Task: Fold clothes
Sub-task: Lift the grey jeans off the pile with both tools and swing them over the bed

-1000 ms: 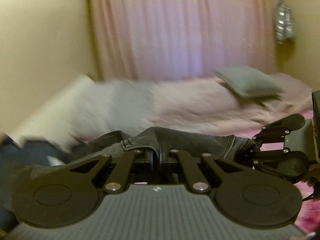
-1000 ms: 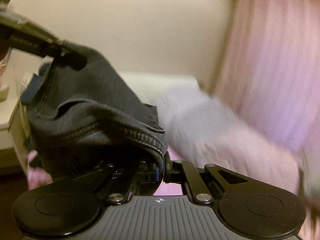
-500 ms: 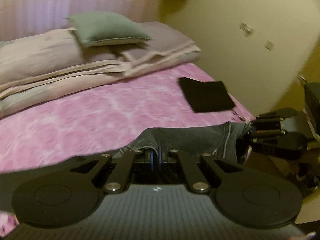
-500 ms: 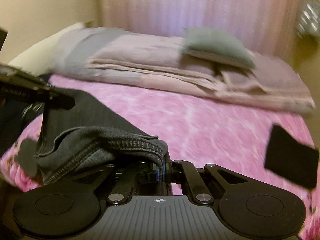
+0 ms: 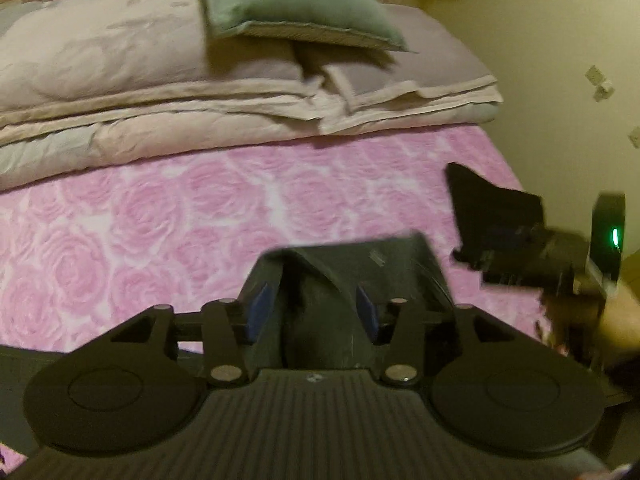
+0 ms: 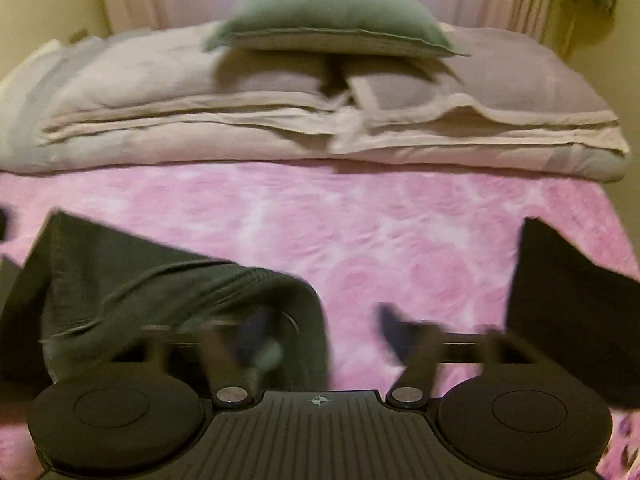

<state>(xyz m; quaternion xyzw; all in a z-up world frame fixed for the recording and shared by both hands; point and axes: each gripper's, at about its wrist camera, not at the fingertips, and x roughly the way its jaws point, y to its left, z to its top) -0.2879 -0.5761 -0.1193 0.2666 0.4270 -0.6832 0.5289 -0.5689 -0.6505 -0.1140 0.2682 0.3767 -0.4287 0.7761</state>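
Note:
Dark grey jeans (image 5: 360, 268) lie on the pink rose bedspread (image 5: 160, 220) right in front of me. My left gripper (image 5: 311, 312) is open, and a fold of the jeans sits loosely between its blue pads (image 5: 256, 312). In the right wrist view the jeans (image 6: 160, 292) are bunched at lower left, draped over the left finger. My right gripper (image 6: 324, 332) is open and motion-blurred, with bare bedspread between its fingers. It also shows blurred at the right of the left wrist view (image 5: 520, 256).
A folded black garment (image 6: 560, 280) lies near the bed's right edge (image 5: 492, 200). Folded beige duvets (image 6: 280, 120) with a green pillow (image 6: 332, 20) on top fill the far side of the bed. A wall (image 5: 560, 80) borders the right.
Both grippers swung down over the bed with the jeans and went from shut on the fabric to open. The jeans now rest on the bedspread.

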